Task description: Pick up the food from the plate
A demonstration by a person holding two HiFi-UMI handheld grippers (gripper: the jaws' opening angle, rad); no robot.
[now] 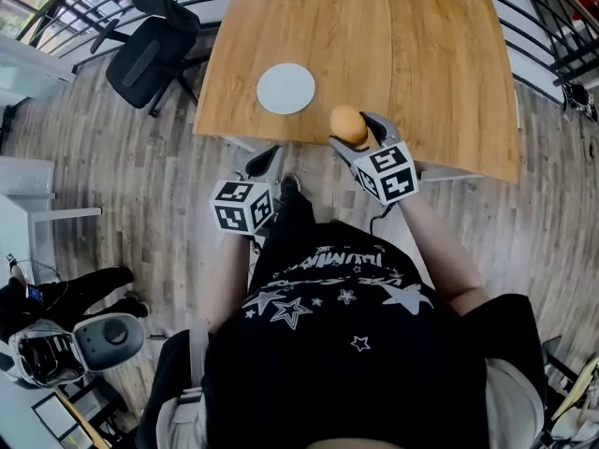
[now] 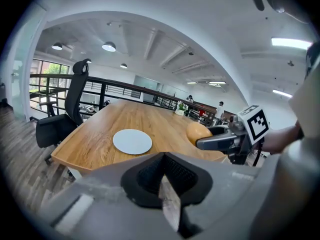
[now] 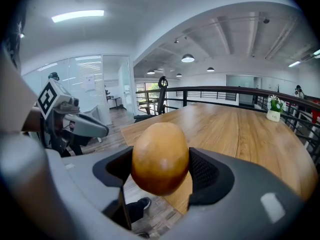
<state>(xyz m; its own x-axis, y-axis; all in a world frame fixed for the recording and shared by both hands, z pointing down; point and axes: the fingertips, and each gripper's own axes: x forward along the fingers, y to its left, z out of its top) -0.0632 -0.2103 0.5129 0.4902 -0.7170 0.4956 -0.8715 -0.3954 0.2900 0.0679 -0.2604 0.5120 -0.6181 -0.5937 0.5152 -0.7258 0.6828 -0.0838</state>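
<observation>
I'm clamping smooth round orange-brown food (image 3: 160, 156) in my R claw (image 1: 358, 131) at wooden desk's (image 1: 393, 54) near edge; smooth skin could slip. L claw (image 1: 267, 160) closed, empty.

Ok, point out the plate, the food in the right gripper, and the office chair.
plate (image 1: 286, 89), head view, middle of its bare face.
food (image 3: 160, 157), right gripper view, its rounded front.
office chair (image 1: 142, 64), head view, its dark cushion.

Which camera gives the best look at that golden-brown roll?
The right gripper view: the roll fills the middle, pinched between the right gripper's fingers. The head view shows it small, by the table's near edge. The left gripper view shows it far off, partly behind a finger.
</observation>
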